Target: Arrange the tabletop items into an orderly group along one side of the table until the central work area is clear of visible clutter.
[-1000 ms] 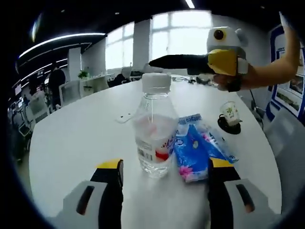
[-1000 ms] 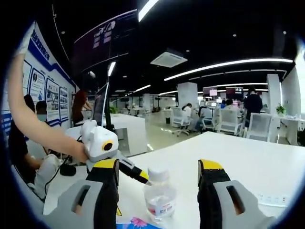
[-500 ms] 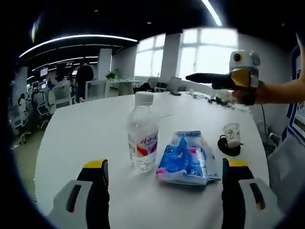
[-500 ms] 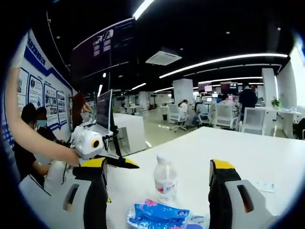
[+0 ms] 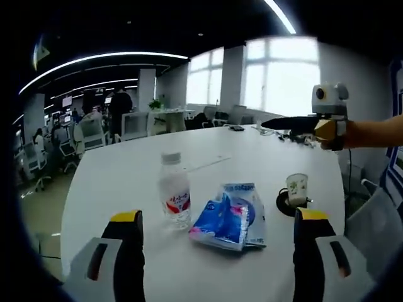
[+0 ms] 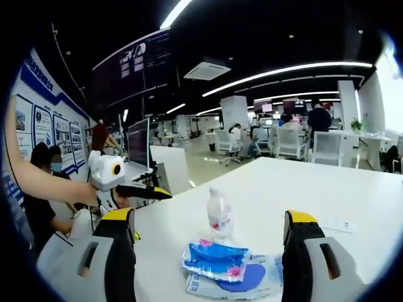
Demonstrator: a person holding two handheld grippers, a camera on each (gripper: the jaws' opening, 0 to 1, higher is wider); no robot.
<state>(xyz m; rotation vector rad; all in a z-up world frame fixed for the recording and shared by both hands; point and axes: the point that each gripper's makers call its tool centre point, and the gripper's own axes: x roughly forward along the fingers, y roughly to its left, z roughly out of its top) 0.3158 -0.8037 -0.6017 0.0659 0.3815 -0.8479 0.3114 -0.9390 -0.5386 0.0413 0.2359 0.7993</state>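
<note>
A clear water bottle (image 5: 174, 198) with a white cap and red label stands upright on the white table (image 5: 113, 182). To its right lies a blue tissue packet (image 5: 230, 217). A small white cup (image 5: 296, 187) sits on a black coaster further right. My left gripper (image 5: 218, 216) is open, held back from the bottle and packet, with nothing between its jaws. In the right gripper view the bottle (image 6: 219, 217) stands behind the blue packet (image 6: 214, 259) and a paler packet (image 6: 255, 280). My right gripper (image 6: 210, 219) is open and empty, well above the table.
The right gripper (image 5: 315, 121), held by a bare arm, hovers over the table's far right side. The left gripper (image 6: 123, 185) enters the right gripper view from the left. A white slip (image 6: 340, 225) lies on the table. Office chairs, desks and people stand beyond the table's edges.
Both grippers have drawn back from the items, so the bottle and packet look smaller and farther. The bottle, packet and cup have stayed in place. Both stay open.
</note>
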